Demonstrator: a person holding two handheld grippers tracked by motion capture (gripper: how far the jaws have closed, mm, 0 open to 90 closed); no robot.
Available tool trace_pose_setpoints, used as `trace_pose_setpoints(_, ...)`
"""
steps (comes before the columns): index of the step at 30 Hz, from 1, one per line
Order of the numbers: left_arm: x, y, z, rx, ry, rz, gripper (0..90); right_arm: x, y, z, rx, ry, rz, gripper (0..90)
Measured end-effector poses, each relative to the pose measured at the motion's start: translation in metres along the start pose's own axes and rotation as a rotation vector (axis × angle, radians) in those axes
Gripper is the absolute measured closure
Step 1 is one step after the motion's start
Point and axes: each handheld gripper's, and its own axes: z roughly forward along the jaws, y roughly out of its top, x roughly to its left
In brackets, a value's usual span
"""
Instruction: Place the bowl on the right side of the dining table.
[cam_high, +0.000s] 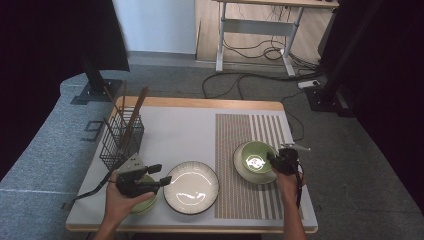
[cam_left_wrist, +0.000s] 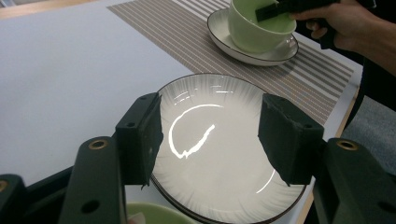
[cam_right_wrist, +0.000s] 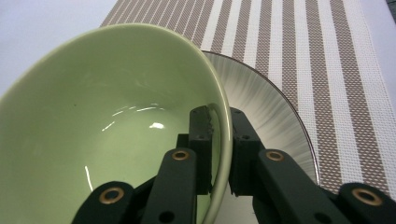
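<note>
High view, white table (cam_high: 185, 135), striped placemat (cam_high: 250, 200), grey carpet (cam_high: 350, 165)

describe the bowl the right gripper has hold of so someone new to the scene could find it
Find the striped mat on the right half of the table. On it lies a white saucer, and the green bowl stands in that. Unlike the other green bowl by the left hand, this one has the right gripper clamped over its rim.

Two black tongs (cam_left_wrist: 210, 135) stand wide apart above a white plate (cam_left_wrist: 224, 186) on a pale counter (cam_left_wrist: 70, 84). Farther off, a hand (cam_left_wrist: 345, 23) with other tongs (cam_left_wrist: 275, 9) grips a green bowl (cam_left_wrist: 257, 32) on a saucer (cam_left_wrist: 224, 35), set on a striped mat (cam_left_wrist: 187, 37).
</note>
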Motion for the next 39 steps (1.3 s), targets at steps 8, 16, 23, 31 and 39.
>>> trace_pose_setpoints(8, 0.001, 0.0, -0.002, -0.002, 0.002, -0.003, 39.5, -0.002, 0.0, 0.0, -0.005, 0.0, 0.008, 79.3)
trace_pose_setpoints(16, 0.002, 0.0, -0.003, -0.003, 0.006, -0.006, 39.4, -0.001, 0.001, 0.0, -0.022, -0.002, 0.003, 77.0)
trace_pose_setpoints(23, 0.005, -0.001, -0.004, -0.009, 0.013, -0.012, 39.4, -0.003, 0.002, -0.006, -0.067, -0.007, 0.013, 70.4)
trace_pose_setpoints(31, 0.011, -0.001, -0.01, -0.041, 0.019, -0.028, 38.8, 0.001, 0.007, -0.022, -0.134, -0.011, -0.007, 55.3)
trace_pose_setpoints(39, 0.016, -0.002, -0.014, -0.051, 0.018, -0.042, 39.3, 0.017, 0.012, -0.032, -0.195, 0.05, -0.061, 49.7)
